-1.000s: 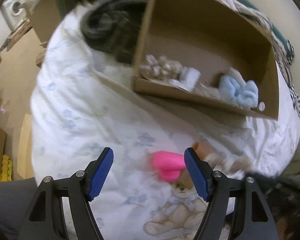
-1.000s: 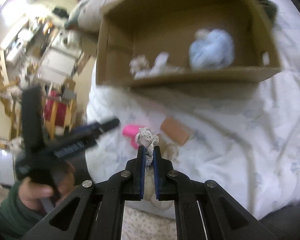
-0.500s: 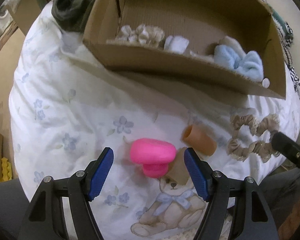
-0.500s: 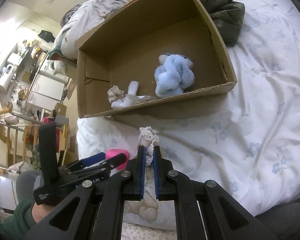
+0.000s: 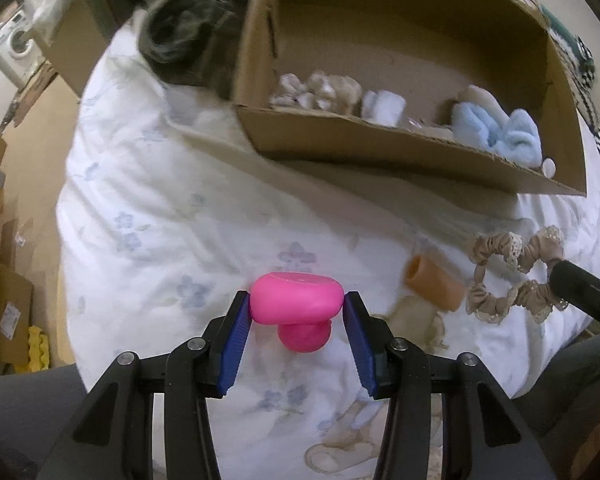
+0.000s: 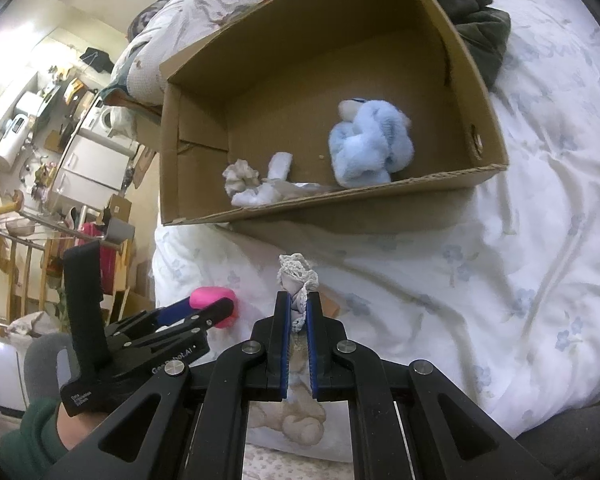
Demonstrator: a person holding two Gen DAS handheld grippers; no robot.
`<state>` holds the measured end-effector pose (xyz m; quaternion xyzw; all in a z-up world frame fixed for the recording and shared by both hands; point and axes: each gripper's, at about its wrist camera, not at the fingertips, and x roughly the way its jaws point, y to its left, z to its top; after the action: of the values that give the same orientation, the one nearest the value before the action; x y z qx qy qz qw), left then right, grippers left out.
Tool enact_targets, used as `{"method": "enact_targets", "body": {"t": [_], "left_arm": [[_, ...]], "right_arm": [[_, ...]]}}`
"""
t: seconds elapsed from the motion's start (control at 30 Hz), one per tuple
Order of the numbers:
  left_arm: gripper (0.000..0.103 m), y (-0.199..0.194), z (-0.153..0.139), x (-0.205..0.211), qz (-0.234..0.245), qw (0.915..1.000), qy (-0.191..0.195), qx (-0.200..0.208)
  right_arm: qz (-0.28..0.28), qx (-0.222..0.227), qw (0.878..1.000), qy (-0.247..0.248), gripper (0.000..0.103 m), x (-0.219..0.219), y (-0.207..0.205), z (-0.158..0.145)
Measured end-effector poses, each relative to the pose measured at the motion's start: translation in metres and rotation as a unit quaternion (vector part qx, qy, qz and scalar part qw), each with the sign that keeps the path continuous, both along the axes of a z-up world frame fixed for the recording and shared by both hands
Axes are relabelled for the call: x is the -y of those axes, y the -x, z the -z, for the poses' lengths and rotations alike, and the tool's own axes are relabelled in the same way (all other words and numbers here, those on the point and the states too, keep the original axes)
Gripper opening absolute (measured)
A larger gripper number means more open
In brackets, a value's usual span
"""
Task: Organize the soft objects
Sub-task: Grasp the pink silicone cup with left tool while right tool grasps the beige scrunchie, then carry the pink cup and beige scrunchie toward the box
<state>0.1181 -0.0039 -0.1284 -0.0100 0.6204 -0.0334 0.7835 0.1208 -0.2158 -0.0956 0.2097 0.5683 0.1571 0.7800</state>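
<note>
your left hand-held gripper (image 5: 296, 312) is closed partway onto the pink squishy toy (image 5: 298, 300), both blue pads touching its ends. the toy's broad upper part lies with its long axis crosswise, running from pad to pad, and a rounder pink lobe hangs beneath it. the toy sits low over the white floral duvet (image 5: 172, 200) on the bed; you cannot tell whether it is lifted clear of the cloth.

your right hand-held gripper (image 6: 298, 312) is pinched nearly closed on the lace-edged scrunchie (image 6: 297, 280), which stands up between the pads with its bunched end pointing away from you, toward the cardboard box (image 6: 484, 112). from the left wrist view the rest of that beige scrunchie trails in loops across the duvet to the right, its far end meeting the black finger.

just left of those loops lies an orange foam cylinder (image 5: 434, 284), on its side, its open end turned left.

beyond both tools the box rests on the duvet, its open top facing you. inside, against the near wall, are a blue plush toy (image 6: 370, 148) to the right, and a white rolled cloth (image 6: 280, 166) and a pale scrunchie (image 6: 240, 176) to the left. a dark green garment (image 6: 476, 28) lies heaped beside the box's far right corner.
</note>
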Motion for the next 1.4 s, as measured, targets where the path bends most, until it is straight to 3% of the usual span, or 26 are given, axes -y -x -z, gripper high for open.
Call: {"method": "enact_targets", "body": {"t": [0.4, 0.7, 1.1, 1.4], "left_arm": [[0.043, 0.014, -0.043, -0.011, -0.013, 0.9953, -0.035, 0.089], [0.043, 0.012, -0.084, -0.024, -0.03, 0.9888, -0.023, 0.144], [0.043, -0.011, -0.14, -0.025, -0.023, 0.9832, 0.005, 0.181], [0.043, -0.038, -0.156, -0.016, -0.01, 0.9791, 0.003, 0.203]], "right_arm": [[-0.019, 0.04, 0.999, -0.016, 0.009, -0.018, 0.004, -0.021], [-0.011, 0.083, 0.995, -0.05, 0.009, -0.006, 0.006, -0.05], [0.008, 0.124, 0.989, -0.084, 0.009, 0.015, -0.011, -0.095], [0.009, 0.148, 0.986, -0.072, 0.009, 0.019, -0.039, -0.114]]}}
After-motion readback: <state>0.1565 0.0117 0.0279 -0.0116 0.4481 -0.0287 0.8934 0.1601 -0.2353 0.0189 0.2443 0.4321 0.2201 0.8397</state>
